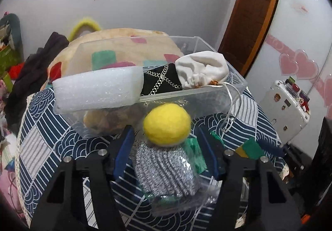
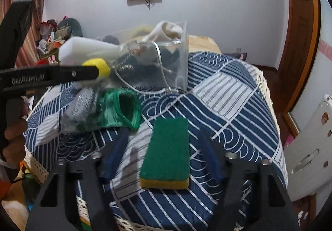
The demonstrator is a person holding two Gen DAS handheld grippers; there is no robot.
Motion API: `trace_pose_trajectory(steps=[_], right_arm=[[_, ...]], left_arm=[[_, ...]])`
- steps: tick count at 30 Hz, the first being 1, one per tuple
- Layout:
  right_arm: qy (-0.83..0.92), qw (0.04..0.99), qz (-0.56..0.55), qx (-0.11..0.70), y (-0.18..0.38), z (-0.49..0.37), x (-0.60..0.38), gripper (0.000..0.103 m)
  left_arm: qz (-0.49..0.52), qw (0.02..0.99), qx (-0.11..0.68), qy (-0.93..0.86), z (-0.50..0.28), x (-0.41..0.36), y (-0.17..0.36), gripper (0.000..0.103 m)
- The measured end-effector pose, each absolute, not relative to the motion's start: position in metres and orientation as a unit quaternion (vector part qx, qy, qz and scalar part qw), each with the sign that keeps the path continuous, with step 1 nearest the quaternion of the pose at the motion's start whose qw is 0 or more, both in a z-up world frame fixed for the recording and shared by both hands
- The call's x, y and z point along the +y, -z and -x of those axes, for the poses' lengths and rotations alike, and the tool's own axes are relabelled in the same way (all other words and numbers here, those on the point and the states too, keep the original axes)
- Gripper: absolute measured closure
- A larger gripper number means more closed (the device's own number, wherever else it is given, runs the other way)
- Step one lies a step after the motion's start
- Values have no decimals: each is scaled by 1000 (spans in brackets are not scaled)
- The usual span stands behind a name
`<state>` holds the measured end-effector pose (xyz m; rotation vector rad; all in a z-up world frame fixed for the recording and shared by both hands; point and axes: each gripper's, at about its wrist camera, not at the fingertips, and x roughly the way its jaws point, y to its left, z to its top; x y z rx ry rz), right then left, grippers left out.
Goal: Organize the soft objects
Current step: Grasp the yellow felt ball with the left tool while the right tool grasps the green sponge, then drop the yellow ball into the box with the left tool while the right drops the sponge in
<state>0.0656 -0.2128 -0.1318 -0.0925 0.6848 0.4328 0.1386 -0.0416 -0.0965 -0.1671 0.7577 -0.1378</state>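
A clear plastic box [image 1: 209, 104] stands on the patterned table and holds a white foam block [image 1: 97, 89], a black chain-print cloth [image 1: 160, 81] and a white drawstring pouch [image 1: 202, 69]. My left gripper [image 1: 166, 135] is open around a grey knit hat with a yellow pompom [image 1: 167, 124], inside a clear bag, just in front of the box. My right gripper [image 2: 164, 137] is open around a green-and-yellow sponge [image 2: 167, 150] lying flat on the table. The box [image 2: 180, 52] and the hat [image 2: 83, 104] also show in the right wrist view.
A green knit piece [image 2: 122, 108] lies next to the hat. The pouch's cord [image 1: 232, 110] hangs over the box's front wall. The table wears a blue and white cloth [image 2: 228, 106]. A bed with a patterned pillow [image 1: 124, 44] lies behind; a white suitcase [image 1: 286, 110] stands right.
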Motion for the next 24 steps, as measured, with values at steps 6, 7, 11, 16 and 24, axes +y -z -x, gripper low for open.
trace_pose_trajectory(steps=[6,7,11,16,24], right_arm=[[-204,926,38,315,128,-60,-216,69],[-203,928,38,309,125,-57,-216,69],[-199,934,34,296,115,-54,-218,69],[-204,937,33,281,100,-59,-212,69],[-224,949,30,221,62,-70,-192,69]], left_arm=[[79,921,374,83,-144,-46,105,60],[79,921,372,84,-144,-45,105,61],[79,926,361,82,-136,-41,103,61],[83,930,350,78,-118,-32,98,61],[89,940,321,65,-88,-16,83,61]])
